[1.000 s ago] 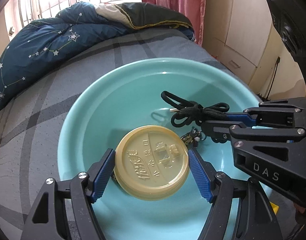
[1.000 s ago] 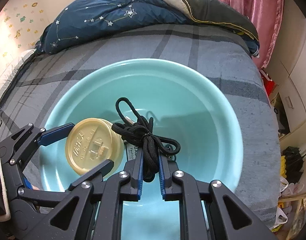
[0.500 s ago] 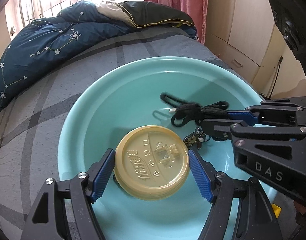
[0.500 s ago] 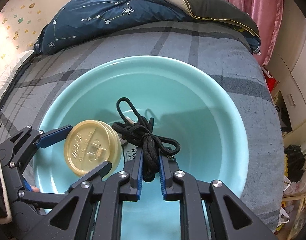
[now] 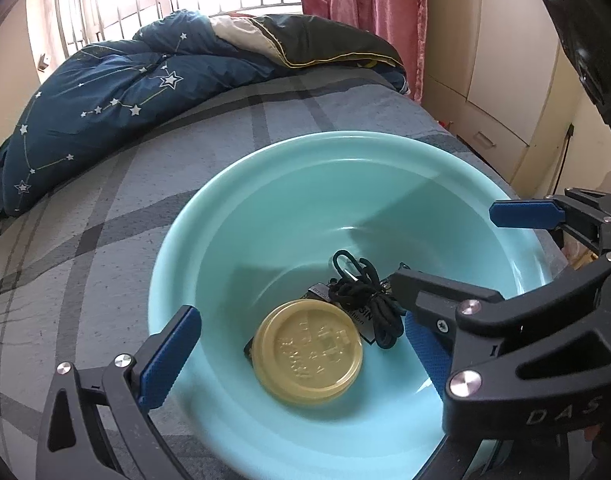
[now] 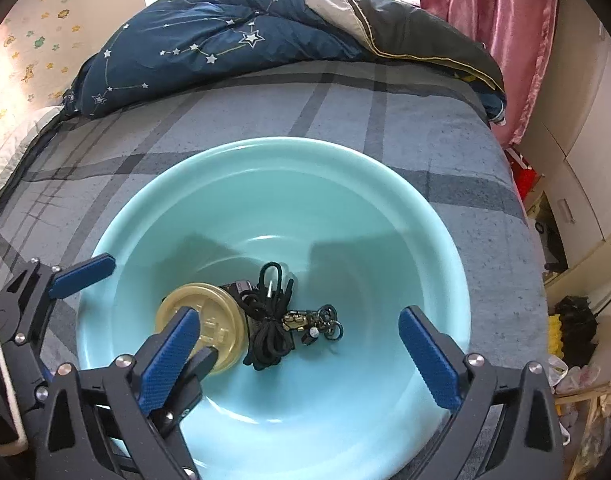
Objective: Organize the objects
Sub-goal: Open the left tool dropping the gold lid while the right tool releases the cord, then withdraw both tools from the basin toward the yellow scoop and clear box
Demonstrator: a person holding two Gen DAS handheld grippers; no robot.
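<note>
A dark card [image 5: 357, 316] lies mostly hidden under the lid [image 5: 307, 354] and cord [image 5: 365, 296]; its print is too small to read. The lid's raised lettering is blurred, and the basin's [image 6: 445, 240] near rim is cut off.

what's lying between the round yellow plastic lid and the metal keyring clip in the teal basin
A bundled black cord lies between the round yellow plastic lid and the metal keyring clip on the teal basin floor, clearest in the right wrist view.

Basin [image 6: 385, 184]: rests on the bed [image 6: 425, 128]. In the basin, at its bottom: lid [image 6: 221, 320] to the left; cord bundle [image 6: 269, 320] touching the lid's right edge; keyring [image 6: 317, 322] right of the cord. Quilt [image 6: 225, 40]: behind the basin, on the bed.
</note>
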